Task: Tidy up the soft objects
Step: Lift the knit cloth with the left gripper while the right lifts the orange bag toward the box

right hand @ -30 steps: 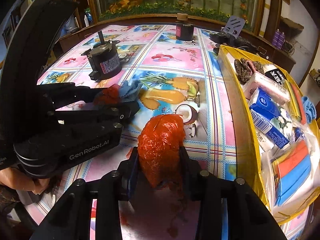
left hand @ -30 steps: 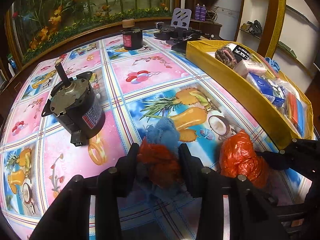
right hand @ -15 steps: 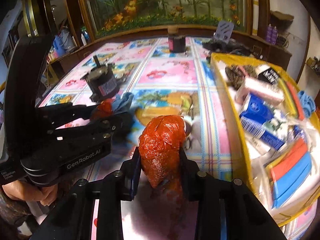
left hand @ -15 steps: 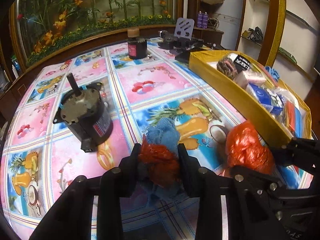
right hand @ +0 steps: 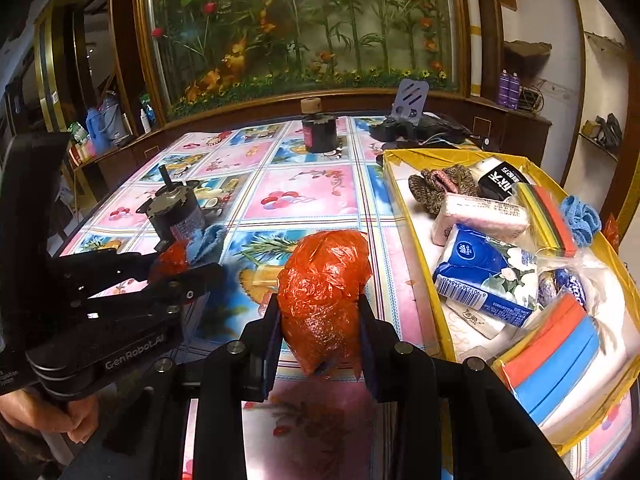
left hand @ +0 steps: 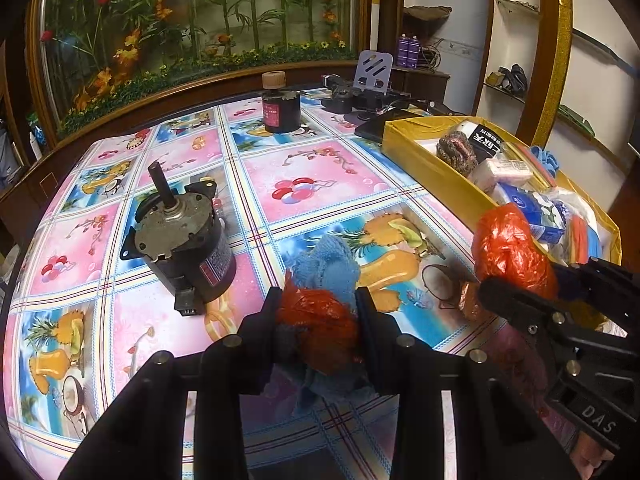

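A glossy tablecloth (left hand: 328, 184), printed in pink and blue fruit squares, is seen over the table. A crumpled orange plastic bag (right hand: 324, 300), crinkly and translucent, is clamped between the pads of the right gripper (right hand: 320, 332); the jaws are narrowed onto its lower half and the bulbous top is left standing free above them, clear of the cloth. In the left wrist view the same bag (left hand: 508, 252) is seen raised near the yellow box (left hand: 432, 192). A second bundle, a fluffy blue towel (left hand: 332, 268) wrapped with wrinkled orange plastic (left hand: 316, 320), is pinched between the pads of the left gripper (left hand: 318, 328); the towel's pile is seen spilling above and below the jaws. A squat cylindrical motor (left hand: 180, 248), dull metal on top with a black body and stub shaft, is stood tilted to the left. The cardboard box is filled with tissue packs (right hand: 480, 276), sponges (right hand: 552, 356) and a knitted piece (right hand: 440, 184).
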